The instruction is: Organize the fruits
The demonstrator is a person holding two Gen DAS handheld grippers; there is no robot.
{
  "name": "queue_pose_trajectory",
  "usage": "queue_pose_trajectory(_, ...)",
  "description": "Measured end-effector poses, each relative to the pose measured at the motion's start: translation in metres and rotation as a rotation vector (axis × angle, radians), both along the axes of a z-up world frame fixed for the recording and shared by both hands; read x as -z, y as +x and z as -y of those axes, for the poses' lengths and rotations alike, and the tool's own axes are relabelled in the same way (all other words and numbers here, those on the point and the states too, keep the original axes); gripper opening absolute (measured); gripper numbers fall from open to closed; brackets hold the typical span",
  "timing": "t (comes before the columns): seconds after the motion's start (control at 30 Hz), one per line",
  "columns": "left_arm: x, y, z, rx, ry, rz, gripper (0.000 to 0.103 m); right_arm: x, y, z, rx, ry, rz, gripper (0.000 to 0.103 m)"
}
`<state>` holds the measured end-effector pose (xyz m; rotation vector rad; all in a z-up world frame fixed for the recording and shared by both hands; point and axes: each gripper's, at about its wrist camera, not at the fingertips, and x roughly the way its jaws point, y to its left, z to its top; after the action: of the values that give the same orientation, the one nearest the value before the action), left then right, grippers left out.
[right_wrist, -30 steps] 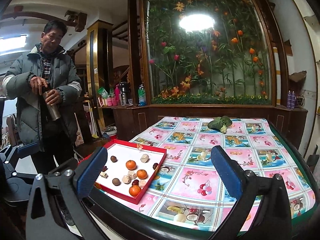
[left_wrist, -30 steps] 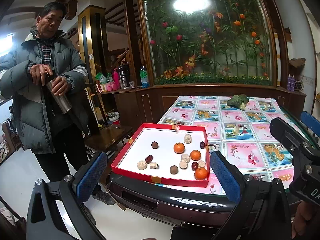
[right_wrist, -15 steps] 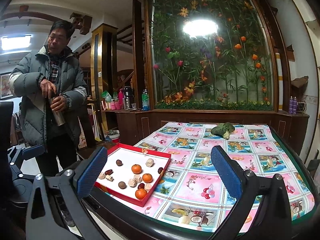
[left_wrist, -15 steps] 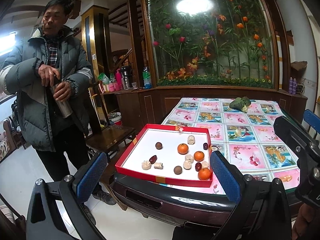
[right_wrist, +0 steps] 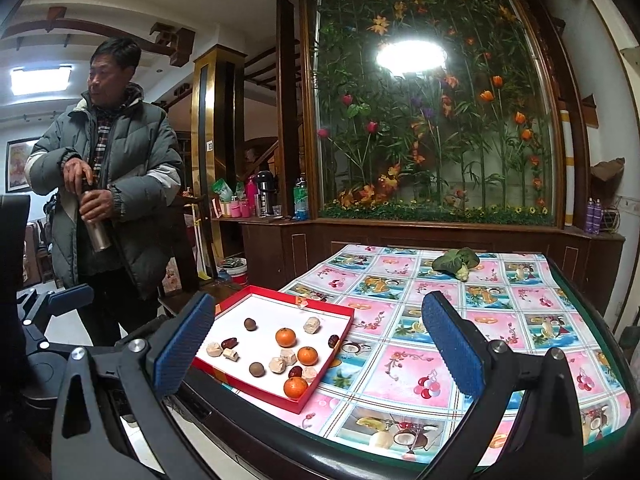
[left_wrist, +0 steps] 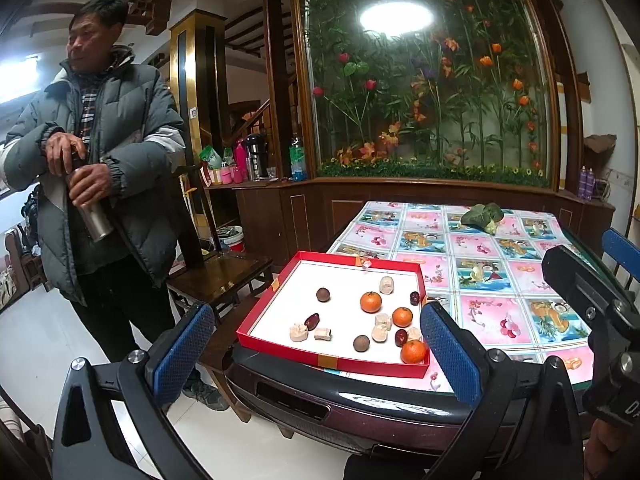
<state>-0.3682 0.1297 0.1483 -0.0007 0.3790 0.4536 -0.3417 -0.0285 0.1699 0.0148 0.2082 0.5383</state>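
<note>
A shallow red tray [left_wrist: 326, 360] [right_wrist: 256, 389] with a white floor sits on the table's near left corner. In it lie three oranges [left_wrist: 371, 302] [right_wrist: 285, 337], dark red dates [left_wrist: 312, 321], brown round fruits [left_wrist: 323, 294] and several pale peeled pieces [left_wrist: 299, 333]. My left gripper [left_wrist: 316, 356] hangs open in front of the table edge, short of the tray, nothing between its fingers. My right gripper [right_wrist: 316, 354] is open too, held above the table's near edge to the right of the tray. The right gripper's body [left_wrist: 592, 312] shows at the left wrist view's right edge.
A person [left_wrist: 100, 168] in a grey padded jacket stands left of the table, holding a metal flask [left_wrist: 90, 210]. A wooden chair [left_wrist: 224, 272] stands between the person and the table. A leafy green vegetable [left_wrist: 482, 216] lies at the table's far end on the patterned cloth [right_wrist: 440, 344].
Both grippers have drifted slightly back and up, so the tray sits lower in view. The person has turned the head away to the left. Nothing in the tray has moved.
</note>
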Motion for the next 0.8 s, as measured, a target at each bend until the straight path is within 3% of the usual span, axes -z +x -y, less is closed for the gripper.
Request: queue_pose_trajectory(0.8,0.008,-0.008,-0.022,-0.049,-0.034,0.024,0.103,0.002,-0.006,-0.018,-0.048,-0.017,0.016,0.103)
